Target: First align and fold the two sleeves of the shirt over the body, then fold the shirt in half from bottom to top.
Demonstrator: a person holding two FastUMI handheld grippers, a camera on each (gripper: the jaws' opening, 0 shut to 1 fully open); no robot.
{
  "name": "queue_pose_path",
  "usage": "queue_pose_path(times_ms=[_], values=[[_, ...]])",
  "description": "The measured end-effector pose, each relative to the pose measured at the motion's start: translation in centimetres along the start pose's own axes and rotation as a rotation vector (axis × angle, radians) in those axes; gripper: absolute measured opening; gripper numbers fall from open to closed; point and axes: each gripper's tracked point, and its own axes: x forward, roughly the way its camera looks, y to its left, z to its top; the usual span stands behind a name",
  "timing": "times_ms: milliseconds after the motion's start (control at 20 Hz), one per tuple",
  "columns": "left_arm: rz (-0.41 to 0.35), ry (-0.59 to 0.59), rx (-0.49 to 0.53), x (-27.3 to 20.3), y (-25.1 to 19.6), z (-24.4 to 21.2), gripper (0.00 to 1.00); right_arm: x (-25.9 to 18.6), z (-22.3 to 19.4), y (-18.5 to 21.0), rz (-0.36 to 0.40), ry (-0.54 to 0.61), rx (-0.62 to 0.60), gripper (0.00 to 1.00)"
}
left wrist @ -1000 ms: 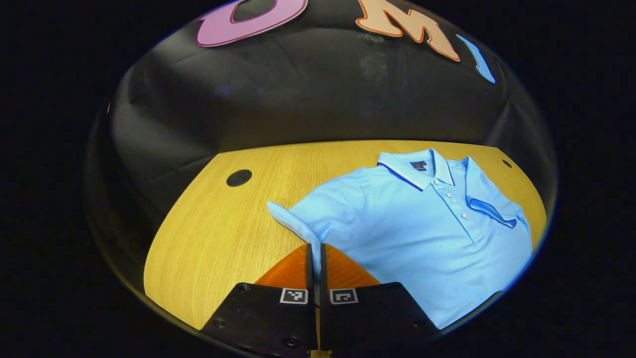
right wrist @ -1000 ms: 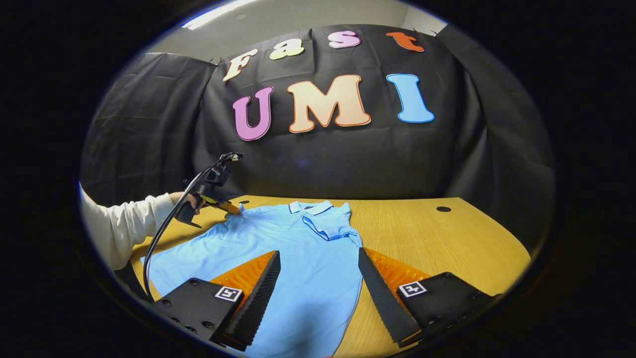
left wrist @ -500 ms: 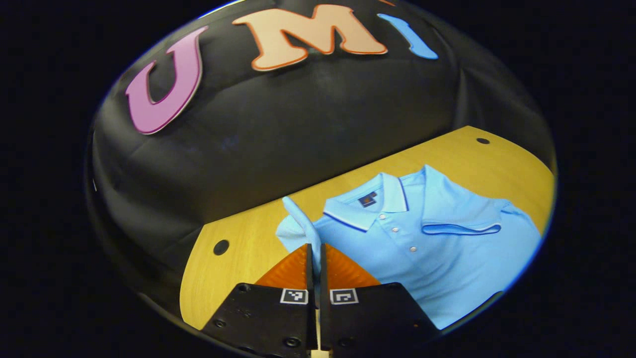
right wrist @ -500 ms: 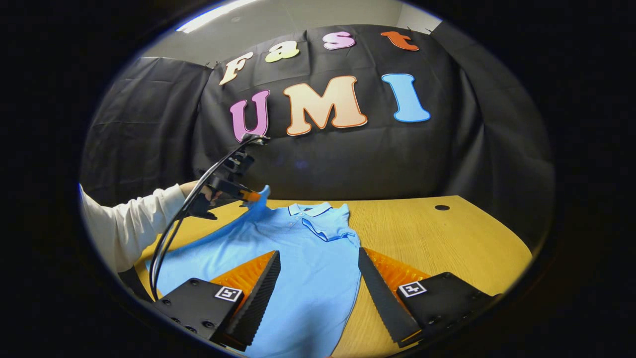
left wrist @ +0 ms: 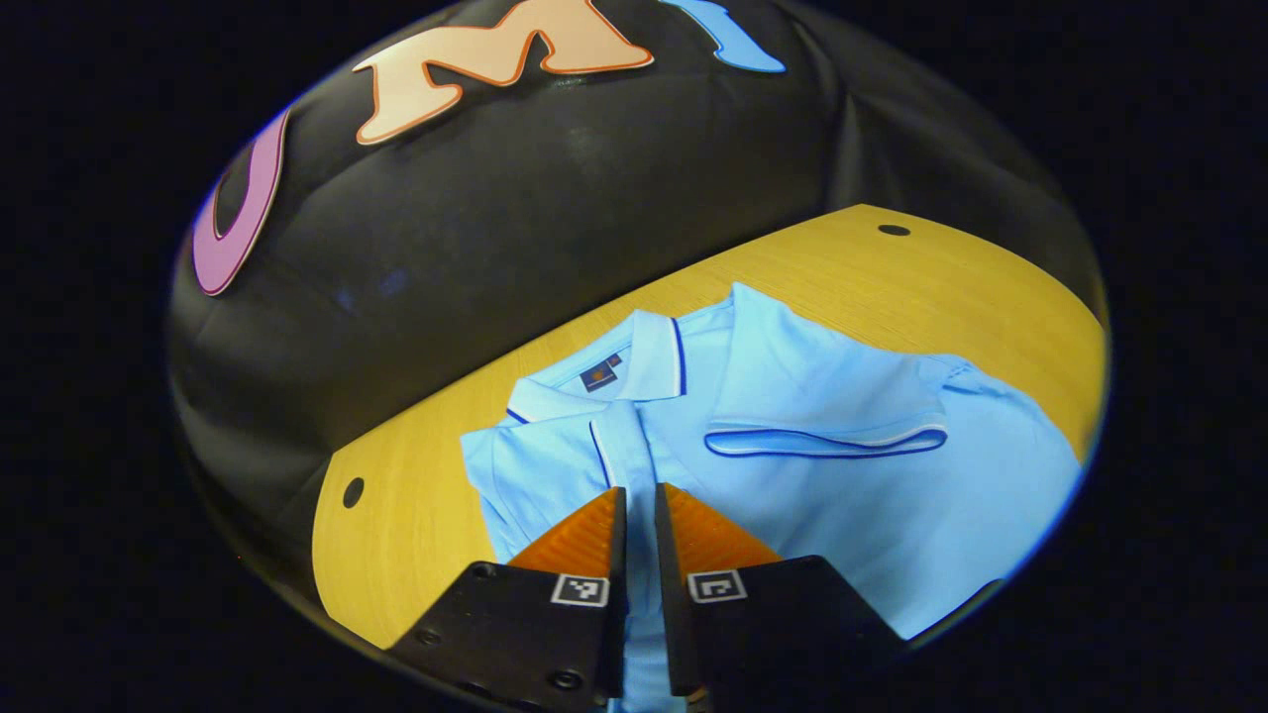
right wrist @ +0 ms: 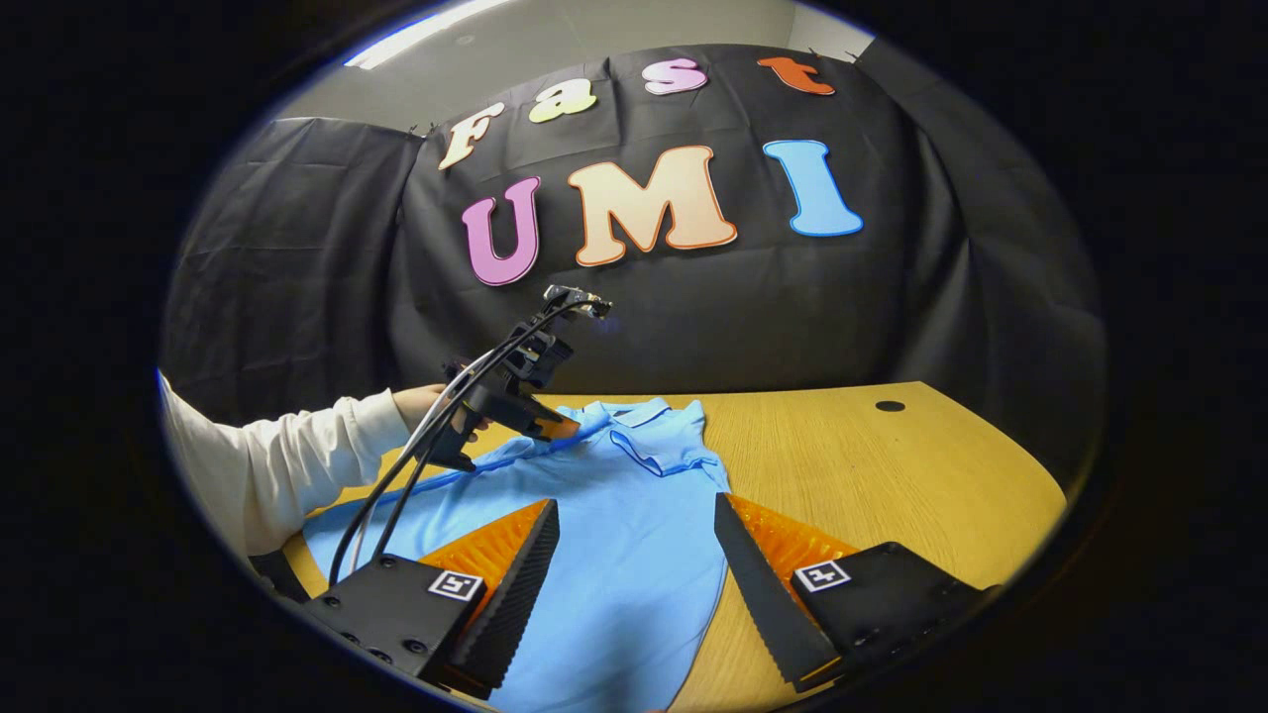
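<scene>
Left gripper view: the left gripper (left wrist: 635, 515) has its jaws nearly together with a narrow gap, sleeve cloth of the blue polo shirt (left wrist: 812, 475) running between them; a firm pinch cannot be told. Just beyond lies the shirt's collar (left wrist: 604, 381), and the other sleeve (left wrist: 822, 431) is folded across the chest. Bare wooden table (left wrist: 416, 515) flanks the shirt. Right gripper view: the right gripper (right wrist: 636, 555), jaws wide apart, hovers above the shirt's lower body.
</scene>
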Motion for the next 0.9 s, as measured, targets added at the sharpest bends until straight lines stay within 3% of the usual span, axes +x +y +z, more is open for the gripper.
queue_pose_path(times_ms=[50, 100, 200, 400, 550, 600, 800, 850, 900], values=[[-0.01, -0.007, -0.003, -0.4, -0.3, 0.1, 0.23, 0.0, -0.1, 0.0, -0.001, 0.001, -0.003, 0.98], [-0.014, -0.017, -0.004, -0.9, -0.4, 0.1, 0.55, -0.1, -0.2, 0.0, -0.002, 0.004, -0.005, 0.98], [-0.002, -0.033, -0.018, -2.4, -0.1, 0.2, 1.0, 0.0, -0.4, 0.3, 0.003, 0.013, -0.002, 0.98], [0.01, -0.089, -0.044, -7.0, 0.8, 0.1, 0.96, 0.1, -0.9, 1.4, 0.02, 0.037, -0.003, 0.94], [0.022, -0.114, -0.052, -11.6, 1.4, -1.2, 0.96, -0.4, -1.4, 2.2, 0.031, 0.056, -0.018, 0.98], [0.034, -0.119, -0.051, -13.3, 1.7, -2.1, 0.96, -0.7, -1.8, 2.4, 0.034, 0.066, -0.019, 0.94], [0.072, -0.063, -0.073, -19.6, 1.7, -7.9, 0.95, -3.0, -3.4, 2.6, 0.024, 0.114, -0.052, 0.98], [0.085, -0.052, -0.083, -21.1, 1.6, -9.3, 0.89, -3.8, -3.8, 2.6, 0.023, 0.128, -0.06, 0.98], [0.086, -0.034, -0.1, -22.3, 1.1, -11.0, 0.96, -4.5, -4.4, 2.7, 0.023, 0.14, -0.065, 0.98]])
